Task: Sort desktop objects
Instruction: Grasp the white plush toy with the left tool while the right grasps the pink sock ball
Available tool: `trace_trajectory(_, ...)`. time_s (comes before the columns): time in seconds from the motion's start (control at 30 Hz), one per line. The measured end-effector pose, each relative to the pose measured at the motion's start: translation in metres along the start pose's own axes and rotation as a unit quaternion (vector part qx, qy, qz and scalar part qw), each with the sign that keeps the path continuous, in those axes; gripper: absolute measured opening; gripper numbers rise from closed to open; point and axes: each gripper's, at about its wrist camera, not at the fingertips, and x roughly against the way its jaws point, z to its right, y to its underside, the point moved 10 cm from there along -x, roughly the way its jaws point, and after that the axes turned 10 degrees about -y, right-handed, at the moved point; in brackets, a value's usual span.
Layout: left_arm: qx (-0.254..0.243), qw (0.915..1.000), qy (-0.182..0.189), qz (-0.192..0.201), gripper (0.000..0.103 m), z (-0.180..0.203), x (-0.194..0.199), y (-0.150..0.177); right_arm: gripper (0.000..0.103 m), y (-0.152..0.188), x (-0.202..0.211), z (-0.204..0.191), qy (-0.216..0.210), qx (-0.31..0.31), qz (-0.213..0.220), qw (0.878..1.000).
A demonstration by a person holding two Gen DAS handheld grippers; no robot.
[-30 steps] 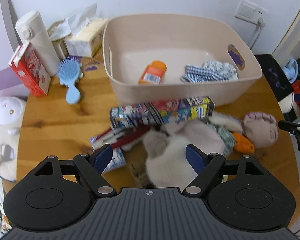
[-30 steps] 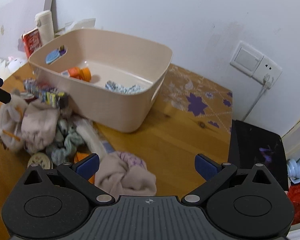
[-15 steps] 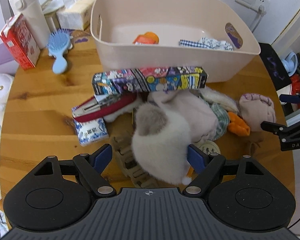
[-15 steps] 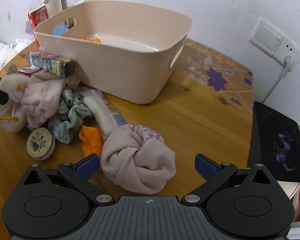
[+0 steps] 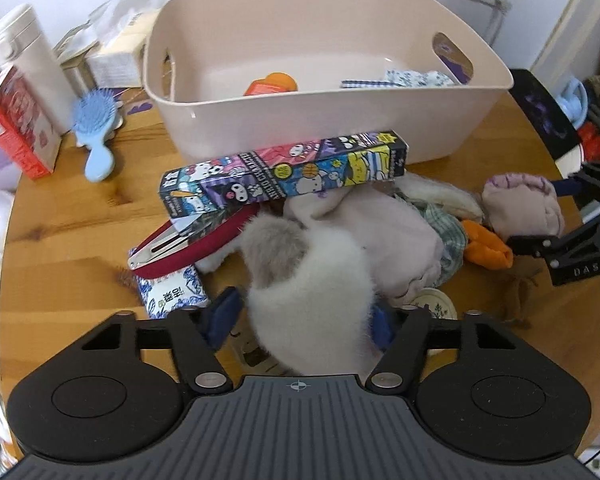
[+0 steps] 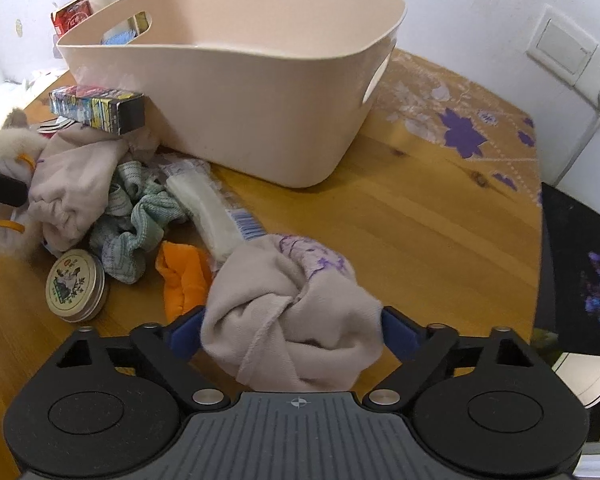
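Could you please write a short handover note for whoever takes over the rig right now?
Left gripper: closed around the fluffy white sock in the pile.
Right gripper: closed around the beige sock ball, on the table.
Done: orange bottle and checked cloth lie in the bin.
Left: both socks, cartoon box, hair clip, tin, orange cloth, green cloth.

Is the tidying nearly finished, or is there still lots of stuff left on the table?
Just started. Done: the bin holds only an orange bottle and a checked cloth. In hand: the left gripper closes on a fluffy white toy, and the right gripper on a beige sock bundle. Left: the cartoon box, red hair clip, round tin and more cloth.
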Motion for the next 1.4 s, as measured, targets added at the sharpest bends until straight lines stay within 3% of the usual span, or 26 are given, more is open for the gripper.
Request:
trace_trajectory(0.27,-0.02,0.9997,-0.001,0.012,0.022,0.004,0.0,0.001,0.058,0.001,-0.001,-0.003,-0.02,-0.016,0.006,1.0)
trace_trajectory(0.5,-0.02,0.9995,0.003,0.023,0.013,0.0,0.006,0.004,0.04,0.003,0.008,-0.01,-0.018,-0.017,0.018,1.0)
trace_trajectory(1.07,0.02,0.9982,0.012,0.055,0.011,-0.019,0.039,0.004,0.039,0.003,0.053,-0.031,-0.013,-0.018,0.071,0.997)
trace_trajectory(1.4,0.042,0.9956,0.006,0.084,0.011,-0.036,0.059,-0.012,0.039,-0.01,0.081,-0.034,0.002,-0.014,0.103,0.995)
